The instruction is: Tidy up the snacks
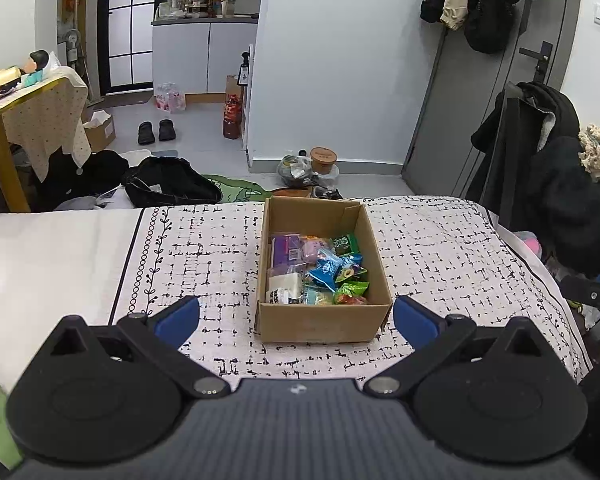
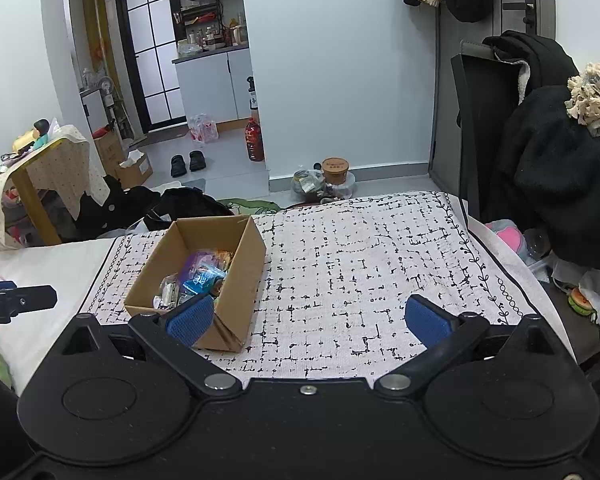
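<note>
An open cardboard box (image 1: 324,322) stands on a white cloth with black dashes (image 1: 204,248). It holds several snack packets (image 1: 320,270) in purple, blue, green and white wrappers. My left gripper (image 1: 296,314) is open and empty, its blue pads to either side of the box's near wall. In the right wrist view the box (image 2: 240,276) lies to the left, with packets (image 2: 202,276) inside. My right gripper (image 2: 310,318) is open and empty over the bare cloth (image 2: 360,260), its left pad (image 2: 190,322) in front of the box's near corner.
The cloth's far edge drops to a floor with black bags (image 1: 168,184), slippers (image 1: 156,131) and a red bottle (image 1: 233,118). A chair draped in black coats (image 2: 548,160) stands at the right. A covered table (image 1: 32,120) stands at the left. The left gripper's tip shows at the right wrist view's left edge (image 2: 18,300).
</note>
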Demonstrator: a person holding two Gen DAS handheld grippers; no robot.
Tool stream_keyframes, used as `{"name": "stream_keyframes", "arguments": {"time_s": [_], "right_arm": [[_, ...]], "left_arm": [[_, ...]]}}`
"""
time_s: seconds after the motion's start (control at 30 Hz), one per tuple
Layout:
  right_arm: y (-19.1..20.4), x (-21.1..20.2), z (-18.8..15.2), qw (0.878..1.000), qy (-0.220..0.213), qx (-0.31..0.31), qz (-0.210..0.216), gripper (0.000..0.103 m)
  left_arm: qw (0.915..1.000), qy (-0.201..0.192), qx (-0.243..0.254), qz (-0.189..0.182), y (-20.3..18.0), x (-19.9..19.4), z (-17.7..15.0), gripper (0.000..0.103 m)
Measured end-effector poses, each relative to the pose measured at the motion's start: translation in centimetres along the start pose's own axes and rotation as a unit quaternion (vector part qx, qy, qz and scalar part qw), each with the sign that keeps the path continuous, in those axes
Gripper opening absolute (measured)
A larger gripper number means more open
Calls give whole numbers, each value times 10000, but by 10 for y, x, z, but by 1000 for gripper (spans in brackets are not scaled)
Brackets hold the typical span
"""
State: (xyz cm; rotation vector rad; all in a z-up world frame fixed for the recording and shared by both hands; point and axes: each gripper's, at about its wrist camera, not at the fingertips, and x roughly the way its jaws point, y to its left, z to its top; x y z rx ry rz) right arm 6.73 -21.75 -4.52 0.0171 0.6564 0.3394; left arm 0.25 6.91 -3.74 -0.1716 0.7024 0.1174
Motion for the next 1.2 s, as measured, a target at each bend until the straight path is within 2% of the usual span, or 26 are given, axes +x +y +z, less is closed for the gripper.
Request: {"name": "stream_keyframes", "arguments": {"time_s": [1.2], "right_arm": [[1, 4, -1, 9999, 80, -71, -57, 103]], "left_arm": [[9999, 57, 103, -86, -3, 1, -1, 102]]}}
